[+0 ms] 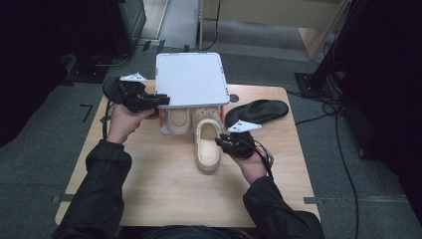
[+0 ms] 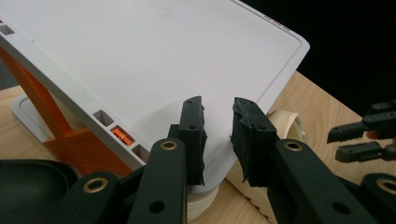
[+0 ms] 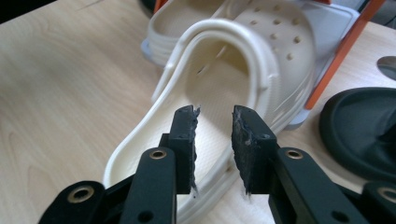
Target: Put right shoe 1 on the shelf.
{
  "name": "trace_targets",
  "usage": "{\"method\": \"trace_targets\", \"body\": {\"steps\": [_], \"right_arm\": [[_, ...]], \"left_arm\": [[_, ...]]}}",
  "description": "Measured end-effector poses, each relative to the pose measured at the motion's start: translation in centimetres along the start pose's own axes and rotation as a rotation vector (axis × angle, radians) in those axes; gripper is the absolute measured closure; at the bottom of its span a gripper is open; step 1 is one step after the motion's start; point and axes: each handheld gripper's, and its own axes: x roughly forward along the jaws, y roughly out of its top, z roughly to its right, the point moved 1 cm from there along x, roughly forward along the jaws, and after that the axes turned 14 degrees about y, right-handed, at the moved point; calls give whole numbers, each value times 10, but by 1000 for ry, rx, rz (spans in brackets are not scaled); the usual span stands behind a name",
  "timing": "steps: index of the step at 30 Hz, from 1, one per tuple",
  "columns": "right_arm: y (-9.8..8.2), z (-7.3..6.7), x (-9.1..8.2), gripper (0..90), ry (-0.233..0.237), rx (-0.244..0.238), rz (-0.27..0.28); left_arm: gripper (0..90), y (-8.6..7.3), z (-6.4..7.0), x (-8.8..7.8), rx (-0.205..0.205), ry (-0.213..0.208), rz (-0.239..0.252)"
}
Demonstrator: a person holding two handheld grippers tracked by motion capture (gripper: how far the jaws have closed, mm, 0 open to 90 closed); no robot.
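A white shoe rack [image 1: 189, 79] with a tilted upper plate [image 2: 140, 60] on orange struts [image 2: 42, 112] stands at the back of the table. One cream clog [image 1: 178, 121] lies under the plate. A second cream clog [image 1: 208, 149] has its toe on the rack's base and its heel out on the table. My left gripper [image 1: 164, 101] sits at the plate's front left corner; its jaws [image 2: 218, 135] stand apart over that corner, pressing on nothing. My right gripper [image 1: 219, 142] hovers by the second clog's heel [image 3: 219, 70], jaws [image 3: 214, 144] apart with nothing between them.
A black sandal [image 1: 259, 110] lies to the right of the rack, close to my right gripper [image 3: 364, 126]. Another black sandal [image 2: 28, 186] lies by my left hand. The wooden table [image 1: 164, 194] ends near the person's body; dark floor with cables surrounds it.
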Motion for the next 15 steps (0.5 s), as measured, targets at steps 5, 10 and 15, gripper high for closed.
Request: {"method": "trace_targets", "body": {"steps": [5,10,15], "right_arm": [[-10,-10,-2,738,22,5,-7],[-23,-22,-5,773,55,16,-18],[-34,-32,-5,784,83,30,-31]], "left_arm": [[748,0,0,0,1,1,-1],[750,0,0,0,1,3,1],[753,-1,0,-1,0,3,1]]}}
